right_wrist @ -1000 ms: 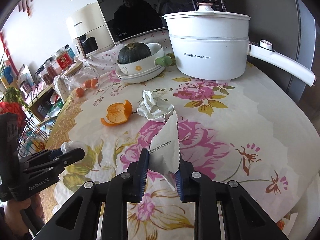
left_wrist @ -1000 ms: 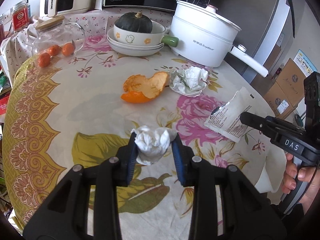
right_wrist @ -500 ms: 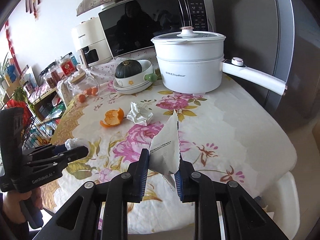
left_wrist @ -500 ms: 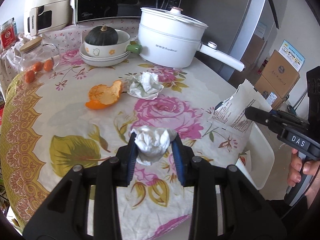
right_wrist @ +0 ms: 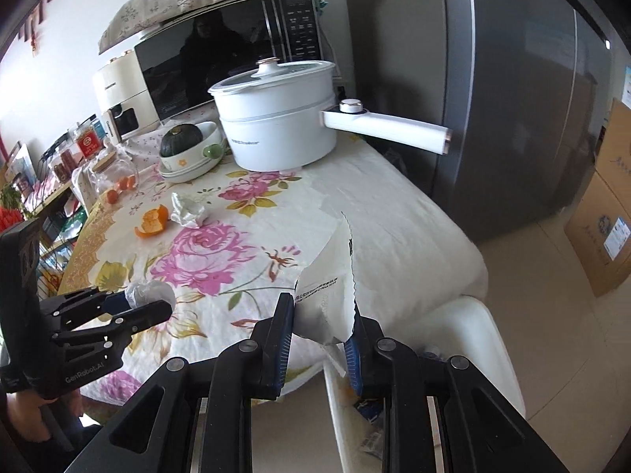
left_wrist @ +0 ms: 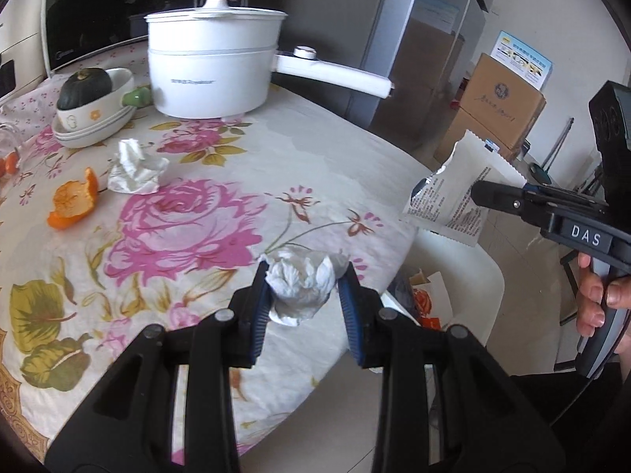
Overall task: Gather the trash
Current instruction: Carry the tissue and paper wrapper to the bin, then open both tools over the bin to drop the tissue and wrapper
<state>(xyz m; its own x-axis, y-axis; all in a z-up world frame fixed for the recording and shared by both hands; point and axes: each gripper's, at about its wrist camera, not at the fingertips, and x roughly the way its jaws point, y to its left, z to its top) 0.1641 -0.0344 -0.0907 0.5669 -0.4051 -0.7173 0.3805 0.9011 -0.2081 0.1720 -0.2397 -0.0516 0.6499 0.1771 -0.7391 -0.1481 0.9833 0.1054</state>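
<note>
My left gripper [left_wrist: 303, 287] is shut on a crumpled white tissue [left_wrist: 301, 285], held above the near right edge of the floral table [left_wrist: 189, 228]. My right gripper [right_wrist: 321, 315] is shut on an empty white printed wrapper [right_wrist: 331, 291]; the same wrapper [left_wrist: 457, 193] hangs past the table edge above a white bin [right_wrist: 465, 339]. A second crumpled tissue [left_wrist: 134, 169] and an orange peel [left_wrist: 73, 201] lie on the tablecloth, far from both grippers. In the right wrist view the left gripper [right_wrist: 157, 303] shows at the left with its tissue [right_wrist: 148, 291].
A white electric pot [left_wrist: 213, 67] with a long handle stands at the back, beside stacked bowls holding a dark squash [left_wrist: 84, 82]. A microwave [right_wrist: 236, 63] and a grey fridge [right_wrist: 512, 98] stand behind. Cardboard boxes [left_wrist: 493, 106] sit on the floor. The bin holds scraps.
Both grippers have swung to the right, from over the middle of the table to its right edge, carrying the tissue and the wrapper. The white bin has come into view below them.
</note>
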